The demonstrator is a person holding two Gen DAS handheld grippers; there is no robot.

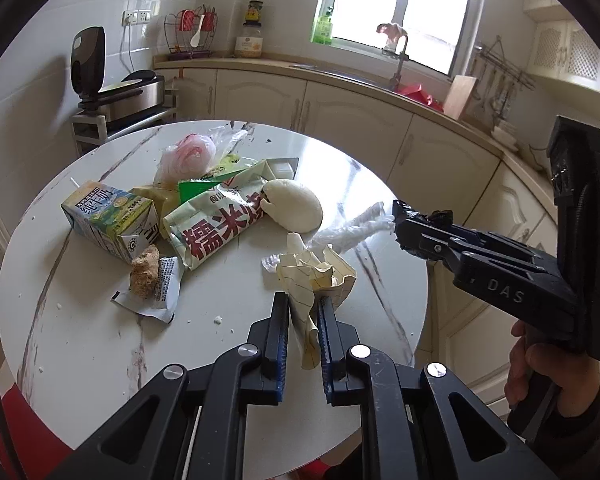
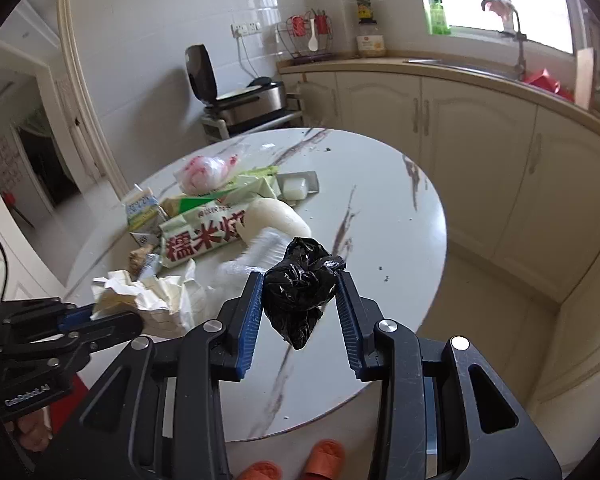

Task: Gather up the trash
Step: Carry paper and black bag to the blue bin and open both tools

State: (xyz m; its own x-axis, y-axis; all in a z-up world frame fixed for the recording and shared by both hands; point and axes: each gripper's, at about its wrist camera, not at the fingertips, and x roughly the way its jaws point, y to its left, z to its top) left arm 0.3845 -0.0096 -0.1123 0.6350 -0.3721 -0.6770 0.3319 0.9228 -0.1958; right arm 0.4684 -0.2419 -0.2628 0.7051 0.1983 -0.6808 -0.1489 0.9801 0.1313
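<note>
The left gripper (image 1: 304, 304) is pinching a crumpled sheet of cream lined paper (image 1: 316, 276) between its blue pads, its fingers drawn narrow with the sheet sticking up and hanging down past them, above the near part of the round marble table (image 1: 80, 344). The right gripper (image 2: 300, 292) is clamping a scrunched black plastic bag (image 2: 300, 284) between its ribbed blue fingers, the wad bulging above and drooping below the pads, over the table's near right side. A hand (image 1: 540, 364) is gripping the right tool's handle at the edge of the left view. Just beyond the paper, a clear crinkled plastic wrapper (image 1: 356, 228) is lying on the tabletop. Further in, the remaining trash is sitting in a loose heap: a torn foil wrapper (image 1: 156, 288) with a brown crumbly biscuit (image 1: 144, 272) on it, a tipped milk carton (image 1: 108, 216), a large snack bag with red characters (image 1: 216, 228), and a white bun (image 1: 296, 204) touching that bag. Behind these, a pink and white plastic bag (image 1: 188, 156) is resting beside a small metal tray (image 1: 284, 166). Cream cabinets (image 1: 340, 108) are lining the far wall
</note>
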